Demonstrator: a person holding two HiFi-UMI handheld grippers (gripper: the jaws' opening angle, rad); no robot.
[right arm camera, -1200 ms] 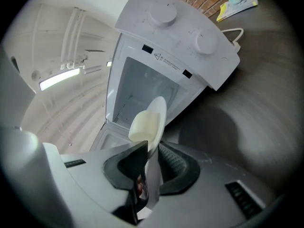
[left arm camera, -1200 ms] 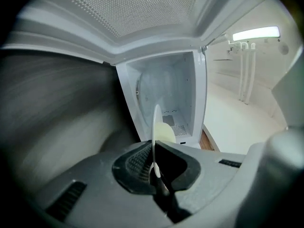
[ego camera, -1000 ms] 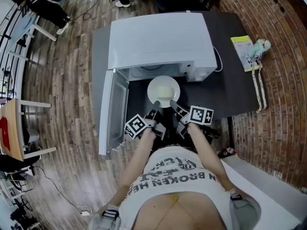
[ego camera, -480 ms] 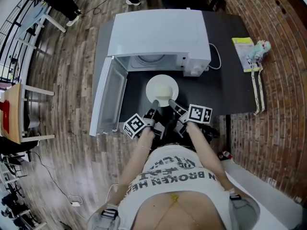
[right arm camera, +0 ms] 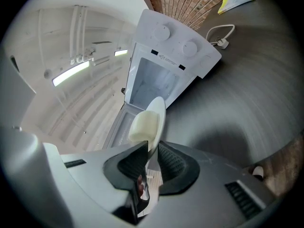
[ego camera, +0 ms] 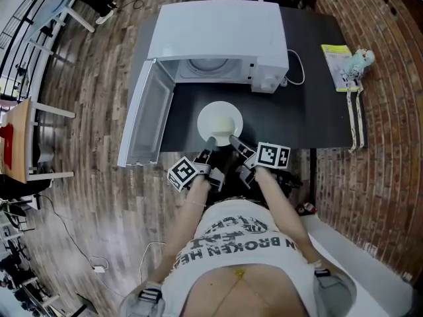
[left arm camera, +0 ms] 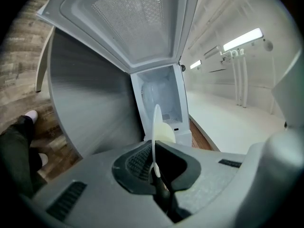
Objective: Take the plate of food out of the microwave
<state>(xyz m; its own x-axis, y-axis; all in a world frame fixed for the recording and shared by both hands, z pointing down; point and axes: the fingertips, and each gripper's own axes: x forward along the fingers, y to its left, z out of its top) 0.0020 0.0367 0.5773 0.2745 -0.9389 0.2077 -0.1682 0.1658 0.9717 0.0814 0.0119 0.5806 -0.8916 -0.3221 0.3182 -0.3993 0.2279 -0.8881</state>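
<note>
The white plate (ego camera: 220,121) with a pale yellow block of food (right arm camera: 144,126) hangs level over the dark table (ego camera: 310,111), outside the open white microwave (ego camera: 218,38). My left gripper (ego camera: 210,141) is shut on the plate's near rim from the left. My right gripper (ego camera: 232,139) is shut on the same rim just to the right. In the left gripper view the plate (left arm camera: 155,127) shows edge-on between the pads of the left gripper (left arm camera: 154,167). The right gripper view has the plate (right arm camera: 157,112) pinched in the right gripper (right arm camera: 151,160). The microwave cavity behind is empty.
The microwave door (ego camera: 145,114) stands swung open to the left, past the table's edge. A booklet and a small toy (ego camera: 344,65) lie at the table's right end, and a cable (ego camera: 297,71) runs beside the microwave. A brick wall is at the right; a wooden table (ego camera: 18,150) stands far left.
The plate has come away from the microwave's mouth toward the person, with both grippers still on its near rim. The gap of bare table behind it has grown.
</note>
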